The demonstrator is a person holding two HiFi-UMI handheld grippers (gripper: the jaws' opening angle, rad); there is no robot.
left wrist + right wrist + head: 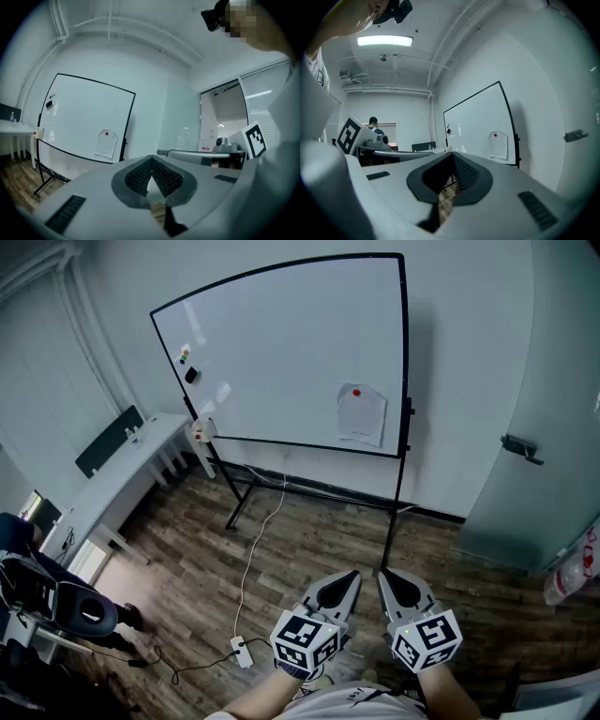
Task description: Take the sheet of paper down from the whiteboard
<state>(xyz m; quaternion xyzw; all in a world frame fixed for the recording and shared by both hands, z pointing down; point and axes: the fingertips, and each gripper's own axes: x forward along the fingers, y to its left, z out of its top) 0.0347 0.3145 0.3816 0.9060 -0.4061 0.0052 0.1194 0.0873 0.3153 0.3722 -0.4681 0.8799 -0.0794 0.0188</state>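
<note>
Left gripper (350,578): jaws pressed tip to tip, nothing held.
Right gripper (385,577): jaws likewise closed, empty.
Marker cubes (306,640): black-and-white square codes shown, no words.
Sheet of paper (362,416): pinned by a red magnet (354,393) low on the whiteboard's (281,343) right side, well apart from both grippers.
Writing: any print on the sheet is too small to be read.
</note>
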